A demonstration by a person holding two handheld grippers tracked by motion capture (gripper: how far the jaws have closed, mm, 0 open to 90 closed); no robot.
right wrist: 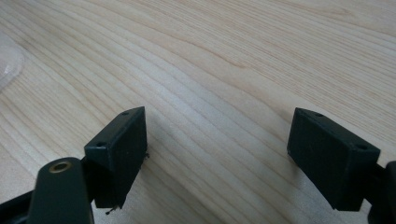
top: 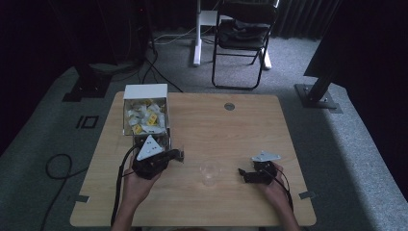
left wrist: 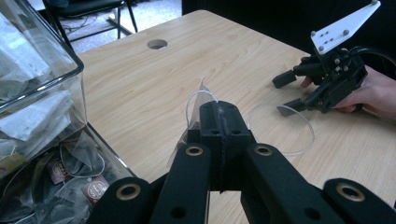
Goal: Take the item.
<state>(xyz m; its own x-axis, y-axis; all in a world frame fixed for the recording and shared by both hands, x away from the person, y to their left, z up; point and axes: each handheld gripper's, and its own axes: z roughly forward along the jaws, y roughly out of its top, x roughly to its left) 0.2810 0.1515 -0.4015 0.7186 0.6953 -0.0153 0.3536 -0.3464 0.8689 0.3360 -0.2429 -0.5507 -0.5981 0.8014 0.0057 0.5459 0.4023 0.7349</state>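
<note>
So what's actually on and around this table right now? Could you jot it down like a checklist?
Surface: wooden table with a round hole near its far edge.
Job's things: clear box of tea bags; clear plastic cup.
Clutter: nothing seen.
Grippers: left gripper shut on a thin clear packet; right gripper open, holding nothing.
Cables: black cable on the floor.
Surroundings: black chair, grey carpet.
</note>
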